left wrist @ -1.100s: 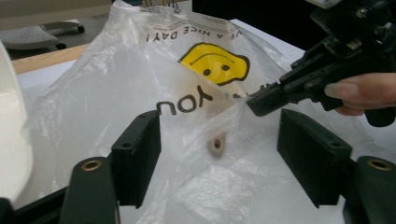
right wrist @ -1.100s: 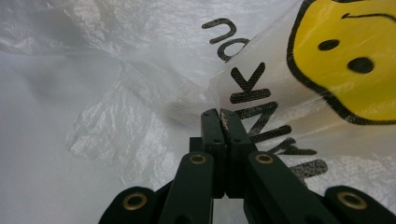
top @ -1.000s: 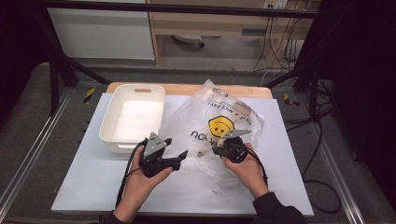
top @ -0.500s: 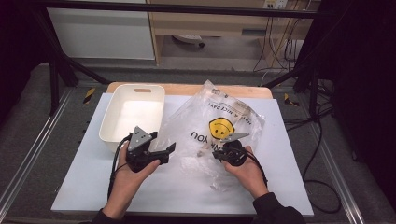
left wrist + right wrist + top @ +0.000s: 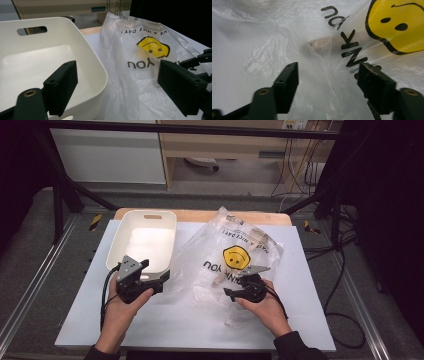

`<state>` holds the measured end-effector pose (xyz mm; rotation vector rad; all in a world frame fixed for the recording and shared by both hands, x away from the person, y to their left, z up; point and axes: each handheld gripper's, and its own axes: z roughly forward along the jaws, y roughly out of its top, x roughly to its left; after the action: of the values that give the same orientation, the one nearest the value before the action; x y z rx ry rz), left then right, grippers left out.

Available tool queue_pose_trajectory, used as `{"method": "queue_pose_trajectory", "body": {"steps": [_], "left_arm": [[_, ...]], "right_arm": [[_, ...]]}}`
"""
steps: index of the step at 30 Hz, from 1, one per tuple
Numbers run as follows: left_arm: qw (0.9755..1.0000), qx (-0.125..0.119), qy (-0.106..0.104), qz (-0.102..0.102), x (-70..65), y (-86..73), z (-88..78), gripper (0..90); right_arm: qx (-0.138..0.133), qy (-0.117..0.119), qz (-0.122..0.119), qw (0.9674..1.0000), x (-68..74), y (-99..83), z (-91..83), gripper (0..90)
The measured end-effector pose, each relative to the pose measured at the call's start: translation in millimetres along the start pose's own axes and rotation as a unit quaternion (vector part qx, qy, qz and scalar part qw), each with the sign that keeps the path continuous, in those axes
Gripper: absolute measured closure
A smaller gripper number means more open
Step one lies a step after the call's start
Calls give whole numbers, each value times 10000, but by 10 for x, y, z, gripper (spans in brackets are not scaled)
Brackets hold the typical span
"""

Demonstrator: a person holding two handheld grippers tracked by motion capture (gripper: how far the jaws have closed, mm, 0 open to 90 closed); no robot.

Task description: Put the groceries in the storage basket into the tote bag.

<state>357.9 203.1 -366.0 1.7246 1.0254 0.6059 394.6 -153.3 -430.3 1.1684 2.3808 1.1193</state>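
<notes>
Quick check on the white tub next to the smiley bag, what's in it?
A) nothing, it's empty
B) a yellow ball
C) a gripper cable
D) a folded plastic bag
A: the white tub shows a bare floor in the high view and in the left gripper view, while the plastic bag lies beside it on the table.

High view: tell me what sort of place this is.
Probably a lab or workshop recording station: a white table inside a metal frame, loose cables on grey floor, and plain cabinets behind.
</notes>
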Motion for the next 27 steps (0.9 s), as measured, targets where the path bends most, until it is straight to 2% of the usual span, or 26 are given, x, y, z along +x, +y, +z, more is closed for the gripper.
{"method": "queue_pose_trajectory", "body": {"steps": [2, 3, 4, 9, 15, 18, 20, 22, 26, 27], "left_arm": [[10000, 9, 56, 29, 19, -35, -1, 149], [10000, 41, 72, 40, 28, -53, 2, 149], [9999, 87, 75, 43, 39, -74, 10, 150], [9998, 153, 95, 53, 31, -102, 47, 162], [9997, 170, 116, 166, -17, -105, 62, 172], [9996, 192, 78, 165, -50, -117, 76, 176], [9995, 204, 106, 231, -64, -120, 68, 176], [9995, 188, 106, 237, -72, -124, 58, 177], [9996, 161, 141, 205, -69, -148, 47, 183], [9995, 163, 162, 198, -67, -154, 42, 183]], "right_arm": [[-107, -115, -6, 9999, 17, -9, -33, 213], [-107, -115, -6, 9999, 17, -9, -33, 213], [-223, -176, -45, 9996, 28, -14, -76, 167], [-397, -268, -24, 9989, 55, -25, -171, 101], [-487, -382, -20, 9981, 57, -53, -261, 65], [-592, -536, 54, 9968, 19, -85, -360, 62], [-600, -582, 83, 9965, 9, -94, -381, 61], [-598, -766, 108, 9952, -43, -129, -446, 61], [-435, -1071, 371, 9926, -174, -255, -550, 64], [-435, -1071, 371, 9926, -174, -255, -550, 64]]}}
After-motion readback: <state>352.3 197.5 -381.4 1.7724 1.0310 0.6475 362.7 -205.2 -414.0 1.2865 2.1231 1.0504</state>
